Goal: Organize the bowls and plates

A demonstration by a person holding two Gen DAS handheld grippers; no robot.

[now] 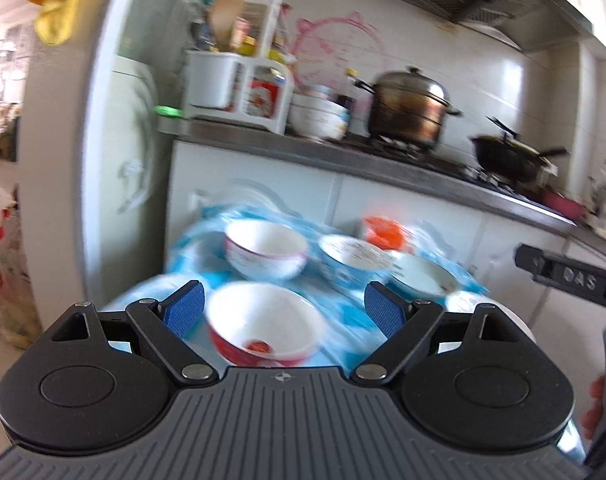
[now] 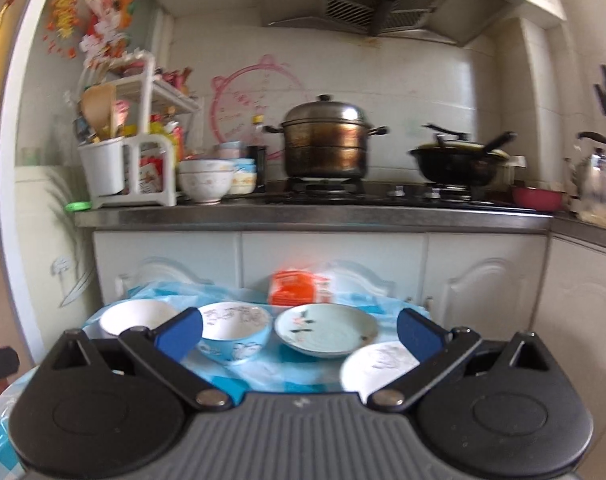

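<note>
Blue-and-white patterned cloth (image 2: 287,368) covering the desk, dishes spread across it. From the left wrist view: left gripper (image 1: 283,309) spread wide, blue pads (image 1: 185,308) apart, holding nothing, hovering over a red-sided bowl (image 1: 265,326) with white inside and a red mark at its bottom. Bowl framed between the pads, touching neither as far as visible. At 12 o'clock of it, a white bowl with purple rim (image 1: 266,249). At 1 o'clock, a blue bowl (image 1: 353,258) with dark scribbled pattern inside. At 2 o'clock, a pale blue plate (image 1: 421,276), partly behind the right-hand pad. Orange packet (image 1: 385,232) beyond the blue bowl. Part of the other black tool at 3 o'clock of that view, much blurred.

From the right wrist view: right gripper (image 2: 299,330) also spread wide and empty. Between its pads, blue bowl (image 2: 235,332) at 11 o'clock, pale blue plate (image 2: 326,330) with a flower sprig at 12 o'clock, just beside each other. White plate (image 2: 377,366) at 2 o'clock, near the right-hand pad, its edge overlapping or touching the pale plate; cannot tell which. White bowl (image 2: 133,316) at 10 o'clock, behind the left-hand pad. Orange packet (image 2: 299,288) behind the plate.

Far behind, a kitchen counter (image 2: 303,216) with a steel steamer pot (image 2: 325,140), black wok (image 2: 457,162) and stacked bowls (image 2: 207,182).
</note>
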